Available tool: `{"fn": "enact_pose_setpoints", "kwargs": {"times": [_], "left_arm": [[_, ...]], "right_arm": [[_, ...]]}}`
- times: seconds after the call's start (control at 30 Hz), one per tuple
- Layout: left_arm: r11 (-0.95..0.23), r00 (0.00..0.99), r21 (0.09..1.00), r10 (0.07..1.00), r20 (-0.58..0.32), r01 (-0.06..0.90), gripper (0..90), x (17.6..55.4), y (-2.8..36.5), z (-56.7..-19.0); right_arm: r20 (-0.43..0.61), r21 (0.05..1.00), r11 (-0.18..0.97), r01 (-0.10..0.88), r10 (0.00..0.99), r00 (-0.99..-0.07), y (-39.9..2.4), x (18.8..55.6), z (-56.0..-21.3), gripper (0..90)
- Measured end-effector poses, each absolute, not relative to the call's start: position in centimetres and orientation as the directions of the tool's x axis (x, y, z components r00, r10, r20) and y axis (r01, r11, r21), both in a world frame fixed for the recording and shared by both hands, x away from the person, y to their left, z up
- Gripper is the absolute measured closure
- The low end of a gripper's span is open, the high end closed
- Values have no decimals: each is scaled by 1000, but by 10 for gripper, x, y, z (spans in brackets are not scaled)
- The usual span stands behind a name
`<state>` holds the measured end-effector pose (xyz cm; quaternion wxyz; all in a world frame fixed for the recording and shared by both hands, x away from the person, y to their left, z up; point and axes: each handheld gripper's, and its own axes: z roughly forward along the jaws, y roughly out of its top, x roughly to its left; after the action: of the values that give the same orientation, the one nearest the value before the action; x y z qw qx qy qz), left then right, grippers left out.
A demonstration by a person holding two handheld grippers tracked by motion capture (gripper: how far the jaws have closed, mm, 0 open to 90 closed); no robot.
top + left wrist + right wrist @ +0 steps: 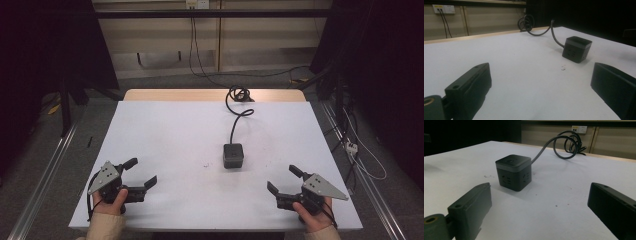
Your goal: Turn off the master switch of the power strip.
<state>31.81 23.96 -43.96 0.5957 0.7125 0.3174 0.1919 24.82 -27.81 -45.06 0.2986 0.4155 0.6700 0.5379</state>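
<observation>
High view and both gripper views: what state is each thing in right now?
Power cube: upright on the table, untouched, sockets empty as far as they show.
Cube's cable: attached, running back to a loose coil at the far edge.
Left gripper: fingers open, nothing between them, held near the table's front left.
Right gripper: fingers open, nothing between them, held near the front right.
Table: white top.

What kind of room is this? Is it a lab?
Probably a lab or test room. A bare white table holds just a black socket cube with its cord, black curtains hang around it, and metal rails run along the floor.
</observation>
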Motion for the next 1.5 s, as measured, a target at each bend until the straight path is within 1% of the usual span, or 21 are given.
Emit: {"fn": "enact_pose_setpoints", "kwargs": {"times": [0.47,0.7,1.07,1.3,1.5], "left_arm": [[-84,718,972,688,-102,218,31,317,243,-439],[-82,715,972,691,-104,220,31,317,244,-439],[-88,723,971,683,-103,221,31,320,237,-439],[-97,726,967,679,-108,235,31,318,237,-441],[-90,721,970,685,-104,225,31,320,236,-440]], "right_arm": [[43,967,89,239,867,-496,-271,255,-448,44],[46,961,104,256,853,-519,-262,266,-447,43],[39,961,115,251,843,-536,-257,271,-445,44],[48,962,105,252,843,-535,-256,278,-444,45],[54,962,99,254,845,-533,-257,280,-443,45]]}}
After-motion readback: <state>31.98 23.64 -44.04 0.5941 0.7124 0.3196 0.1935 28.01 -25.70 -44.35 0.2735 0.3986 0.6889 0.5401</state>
